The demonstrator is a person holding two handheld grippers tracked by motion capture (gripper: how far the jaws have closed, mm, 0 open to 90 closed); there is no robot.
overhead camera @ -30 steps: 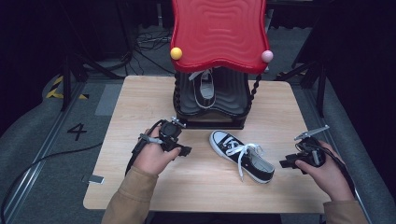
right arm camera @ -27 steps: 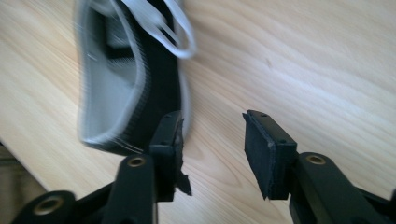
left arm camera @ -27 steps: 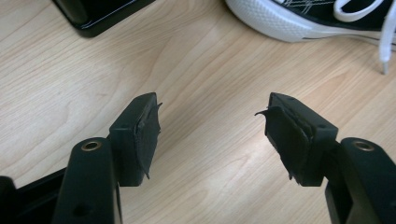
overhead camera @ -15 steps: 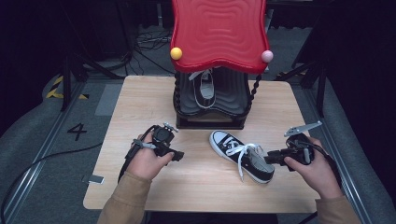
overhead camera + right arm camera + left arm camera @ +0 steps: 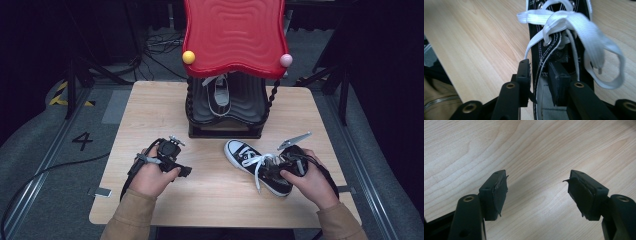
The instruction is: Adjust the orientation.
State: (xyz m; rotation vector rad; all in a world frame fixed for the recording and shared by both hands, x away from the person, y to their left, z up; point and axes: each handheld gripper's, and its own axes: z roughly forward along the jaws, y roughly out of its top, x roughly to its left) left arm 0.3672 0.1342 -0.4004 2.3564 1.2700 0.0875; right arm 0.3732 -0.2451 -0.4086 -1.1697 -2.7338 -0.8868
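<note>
A: Where is the shoe [image 5: 257,166]?

B: On the counter [image 5: 150,120], right of centre near the front edge, toe pointing up and left toward the rack [image 5: 226,107]. It is black with a white sole and white laces [image 5: 574,27], which lie loose over the tongue and spill onto the wood.

A: And the right claw [image 5: 539,75]?

B: At the shoe's heel end. In the right gripper view one jaw sits outside the side wall of the shoe and the other inside the opening, with the stitched collar edge between them. The jaws have just been closing. The inner pad looks to be against the lining; a sliver of gap shows at the outer pad, so I cannot tell if the grip is firm yet.

A: The left claw [image 5: 537,192]?

B: Wide open, nothing between the jaws, and they have just been opening a little more. It points down at bare wood. In the high view the left hand rests on the counter, left of centre, well apart from the shoe.

A: Anything else out there?

B: A second shoe [image 5: 218,95] lies in the black rack at the back, under a wavy red top [image 5: 232,35] with a yellow ball [image 5: 188,57] and a pink ball [image 5: 285,60] at its corners.
</note>
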